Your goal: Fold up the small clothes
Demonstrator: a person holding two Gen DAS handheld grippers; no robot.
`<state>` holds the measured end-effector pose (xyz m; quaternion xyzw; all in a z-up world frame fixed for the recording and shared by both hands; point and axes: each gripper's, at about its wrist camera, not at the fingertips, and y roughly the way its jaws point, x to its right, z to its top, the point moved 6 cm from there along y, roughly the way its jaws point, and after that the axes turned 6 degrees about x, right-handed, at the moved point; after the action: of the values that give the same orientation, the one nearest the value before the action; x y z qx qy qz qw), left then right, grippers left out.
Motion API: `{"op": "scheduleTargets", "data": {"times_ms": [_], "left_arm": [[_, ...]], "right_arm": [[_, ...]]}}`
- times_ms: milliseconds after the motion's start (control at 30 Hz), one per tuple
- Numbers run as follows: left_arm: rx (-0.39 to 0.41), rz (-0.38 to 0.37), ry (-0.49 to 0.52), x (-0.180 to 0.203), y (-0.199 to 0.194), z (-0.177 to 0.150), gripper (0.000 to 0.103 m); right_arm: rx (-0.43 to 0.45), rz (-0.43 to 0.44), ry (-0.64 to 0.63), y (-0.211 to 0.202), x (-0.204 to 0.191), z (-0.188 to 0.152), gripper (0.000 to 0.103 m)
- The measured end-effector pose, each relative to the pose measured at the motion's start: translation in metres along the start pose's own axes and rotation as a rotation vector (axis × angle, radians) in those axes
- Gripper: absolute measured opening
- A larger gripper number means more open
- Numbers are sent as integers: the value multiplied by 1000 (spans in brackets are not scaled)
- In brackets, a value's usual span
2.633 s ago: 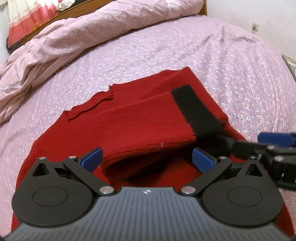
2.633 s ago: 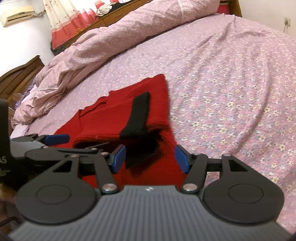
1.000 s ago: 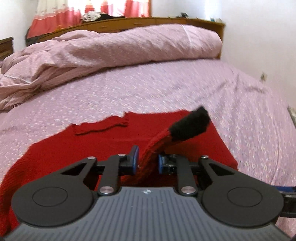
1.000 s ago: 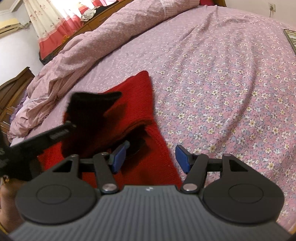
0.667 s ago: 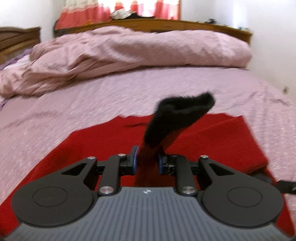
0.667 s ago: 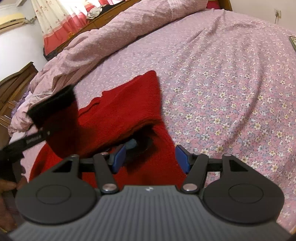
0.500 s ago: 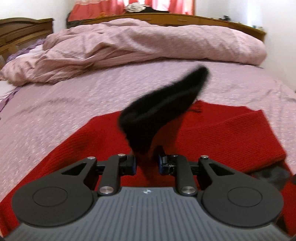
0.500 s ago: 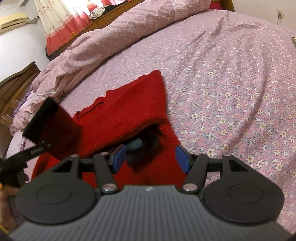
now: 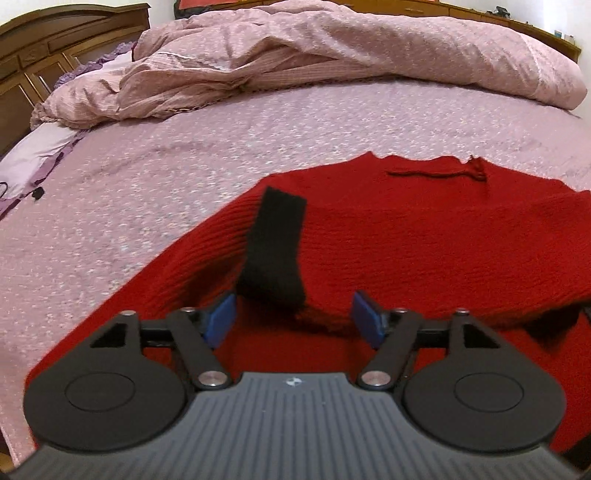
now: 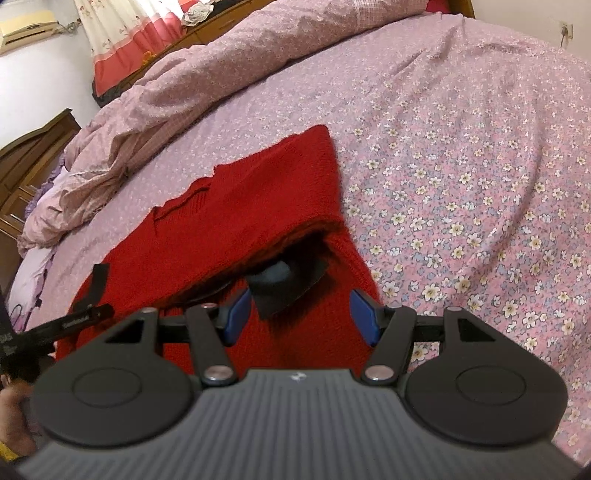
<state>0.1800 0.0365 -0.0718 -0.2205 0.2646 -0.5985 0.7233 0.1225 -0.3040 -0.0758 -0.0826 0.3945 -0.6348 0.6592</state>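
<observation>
While both grippers' fingers [image 9: 364, 319] gape, left opening, black cuff [image 9: 275, 251] lies loose.

1. Red sweater [image 9: 388, 236]: coarse ribbed knit, matt, fuzzy along the edges.
2. Black cuff [image 9: 275, 251]: knitted too, soft, matt, lint-flecked.
3. Bedsheet [image 10: 461, 155]: thin printed cotton-like cloth, small flowers, matt, lightly creased.
4. Duvet [image 9: 332, 48]: crumpled pink cloth, finely checked, dull.
5. Headboard [image 9: 44, 48]: dark brown wood, panelled, faintly glossy.
6. Left gripper [image 9: 293, 319]: matt black plastic arms, ridged grey housing, shiny metal pivot pins, smooth blue pads [image 9: 221, 320].
7. Right gripper [image 10: 301, 315]: same matt black plastic, grey ribbing, bright metal rivets.
8. Curtain [image 10: 122, 33]: light flowered fabric, red band.
</observation>
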Motion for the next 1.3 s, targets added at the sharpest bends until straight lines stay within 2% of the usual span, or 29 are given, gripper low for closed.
{"op": "scheduleTargets", "data": {"times_ms": [133, 367, 700, 1033, 1100, 1167, 1300], "left_arm": [[-36, 22, -23, -17, -3, 1, 79], [12, -48, -28, -23, 2, 25, 80], [-19, -49, 5, -17, 58, 36, 80], [1, -92, -20, -14, 75, 38, 80], [10, -100, -16, -13, 73, 38, 75], [17, -120, -6, -11, 70, 38, 62], [30, -107, 2, -10, 68, 38, 56]], "right_arm": [[-9, 1, -33, 3, -3, 3, 62], [15, -14, -84, 11, -9, 21, 62], [42, -31, -137, 30, -14, 38, 62], [31, -72, -205, 61, -17, 38, 63], [16, -77, -184, 67, -12, 35, 63], [15, -76, -170, 69, -10, 32, 63], [39, -70, -188, 67, -13, 36, 63]]}}
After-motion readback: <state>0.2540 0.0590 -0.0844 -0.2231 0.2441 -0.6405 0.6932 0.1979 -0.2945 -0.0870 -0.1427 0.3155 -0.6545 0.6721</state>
